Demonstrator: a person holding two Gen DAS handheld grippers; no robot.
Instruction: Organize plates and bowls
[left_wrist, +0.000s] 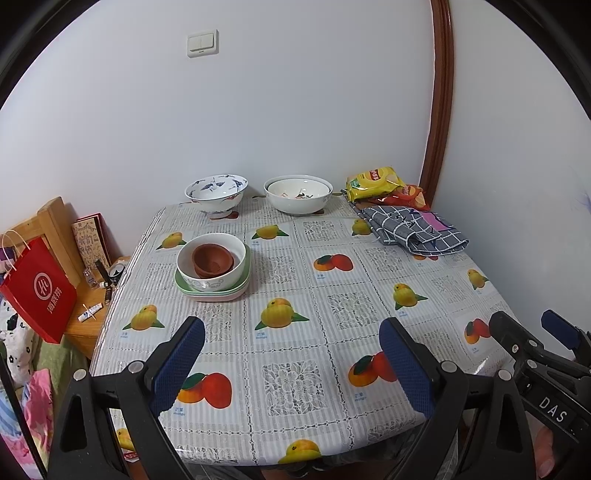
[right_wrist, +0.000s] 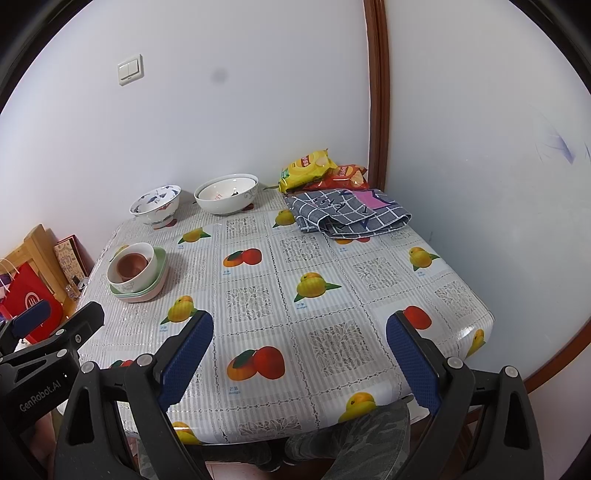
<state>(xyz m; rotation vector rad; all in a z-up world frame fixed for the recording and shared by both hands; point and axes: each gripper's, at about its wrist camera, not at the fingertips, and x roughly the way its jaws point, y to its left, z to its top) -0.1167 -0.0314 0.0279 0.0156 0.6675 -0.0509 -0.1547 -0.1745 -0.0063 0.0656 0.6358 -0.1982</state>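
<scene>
Left wrist view: left gripper (left_wrist: 291, 365), blue-padded fingers (left_wrist: 177, 365) spread wide, nothing between them, held above the near edge of the counter (left_wrist: 369, 280) with its fruit-print cloth.
Stack, left side of counter: brown bowls (left_wrist: 212, 260) nested in a white bowl (left_wrist: 211, 264), on green plates (left_wrist: 184, 288) over a pink plate (left_wrist: 221, 296).
Far edge by the wall: blue-patterned bowl (left_wrist: 216, 194), upright; to its right, apart from it, a large white bowl (left_wrist: 297, 194) with a smaller one nested inside.
Far right corner: yellow snack bag (left_wrist: 375, 181) on a red snack bag (left_wrist: 408, 195); grey checked cloth (left_wrist: 413, 230), folded, just in front.
Beside counter, left: red paper bag (left_wrist: 38, 291).
Right wrist view: right gripper (right_wrist: 299, 365), fingers (right_wrist: 186, 360) likewise spread and holding nothing, above the near edge; stack well apart to its left.
</scene>
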